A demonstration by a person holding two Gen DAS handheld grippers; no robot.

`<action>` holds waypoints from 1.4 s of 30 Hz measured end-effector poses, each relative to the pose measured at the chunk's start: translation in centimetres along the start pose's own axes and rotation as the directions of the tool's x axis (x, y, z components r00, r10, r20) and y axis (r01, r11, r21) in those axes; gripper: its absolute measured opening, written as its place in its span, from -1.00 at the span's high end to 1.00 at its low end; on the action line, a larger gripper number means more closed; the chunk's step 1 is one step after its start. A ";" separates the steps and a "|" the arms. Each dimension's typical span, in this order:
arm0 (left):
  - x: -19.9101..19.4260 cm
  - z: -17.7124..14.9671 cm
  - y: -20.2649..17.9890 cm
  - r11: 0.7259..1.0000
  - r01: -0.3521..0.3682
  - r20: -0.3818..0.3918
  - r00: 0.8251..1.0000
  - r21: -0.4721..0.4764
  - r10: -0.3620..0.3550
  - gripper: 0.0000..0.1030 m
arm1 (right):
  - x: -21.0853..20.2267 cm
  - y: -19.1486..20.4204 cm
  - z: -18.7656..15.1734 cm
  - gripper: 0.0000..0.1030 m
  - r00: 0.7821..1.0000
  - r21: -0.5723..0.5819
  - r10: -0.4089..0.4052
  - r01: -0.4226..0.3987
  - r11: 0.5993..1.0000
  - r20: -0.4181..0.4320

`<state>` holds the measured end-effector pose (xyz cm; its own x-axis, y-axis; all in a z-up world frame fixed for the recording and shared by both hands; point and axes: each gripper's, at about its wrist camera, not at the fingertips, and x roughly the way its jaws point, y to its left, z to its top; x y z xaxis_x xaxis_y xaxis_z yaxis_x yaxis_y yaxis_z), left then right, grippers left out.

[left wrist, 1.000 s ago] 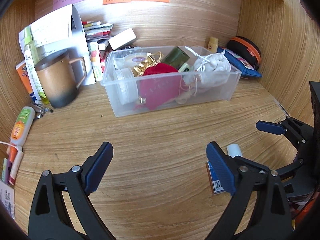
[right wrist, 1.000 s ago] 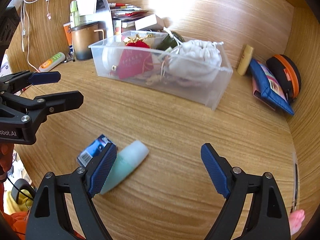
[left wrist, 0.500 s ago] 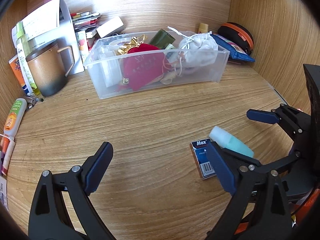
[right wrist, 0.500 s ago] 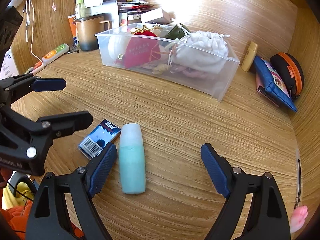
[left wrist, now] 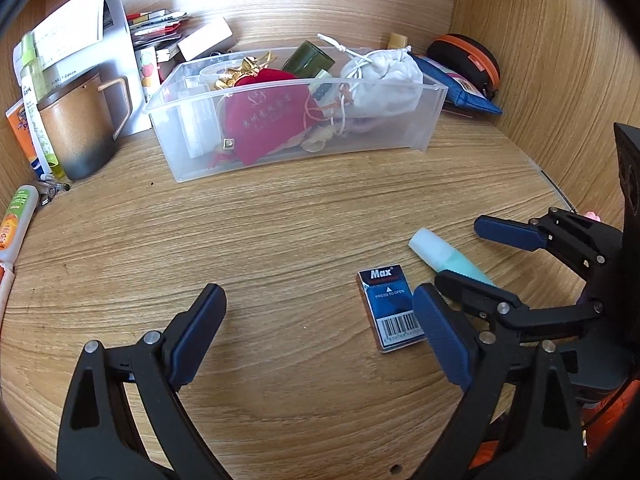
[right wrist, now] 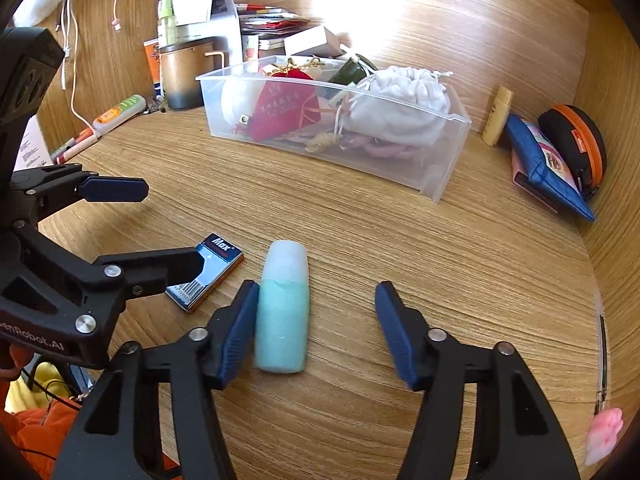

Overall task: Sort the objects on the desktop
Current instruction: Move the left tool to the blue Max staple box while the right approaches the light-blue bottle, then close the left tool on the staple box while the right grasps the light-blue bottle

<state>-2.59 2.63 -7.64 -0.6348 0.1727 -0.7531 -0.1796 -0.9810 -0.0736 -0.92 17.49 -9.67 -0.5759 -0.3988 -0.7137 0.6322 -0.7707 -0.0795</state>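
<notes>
A teal bottle with a white cap [right wrist: 283, 306] lies on the wooden desk between the open jaws of my right gripper [right wrist: 316, 332], close to the left finger. It also shows in the left wrist view [left wrist: 444, 255]. A blue "Max" box [right wrist: 208, 272] lies flat just left of it, also seen in the left wrist view [left wrist: 390, 307]. My left gripper [left wrist: 320, 340] is open and empty, low over the desk, with its right finger beside the box. A clear plastic bin [left wrist: 424, 120] at the back holds a red pouch [left wrist: 268, 120], a white drawstring bag [left wrist: 384, 80] and other items.
A brown mug [left wrist: 78, 128], tubes [left wrist: 16, 220] and papers stand at the back left. A blue pouch [right wrist: 548, 164], an orange-trimmed black case [right wrist: 576, 136] and a small yellow bottle [right wrist: 498, 120] lie at the back right. Wooden walls enclose the desk on three sides.
Both grippers have moved closer to the bottle and box. The right gripper has come down around the teal bottle, which now lies between its fingers.
</notes>
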 end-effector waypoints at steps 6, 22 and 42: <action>0.6 0.0 -0.8 1.000 -0.012 -0.012 1.000 0.017 0.012 -0.85 | 0.0 -0.8 0.0 0.33 1.000 0.011 0.012 -0.012 1.000 -0.002; 1.4 -0.3 -2.7 0.996 -0.068 0.018 0.998 0.060 0.067 -0.77 | 0.0 -2.7 -0.3 0.50 0.999 0.058 0.036 -0.036 0.998 0.000; 0.6 -0.6 -3.1 0.991 -0.097 0.051 0.994 0.095 0.092 0.45 | 0.2 -2.2 0.1 0.55 0.999 0.048 0.034 -0.034 0.998 -0.009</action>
<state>-1.99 5.75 -8.27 -0.6863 0.0857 -0.7223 -0.1875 -0.9803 0.0618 -2.47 19.01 -9.52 -0.5493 -0.4205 -0.7221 0.6258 -0.7796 -0.0221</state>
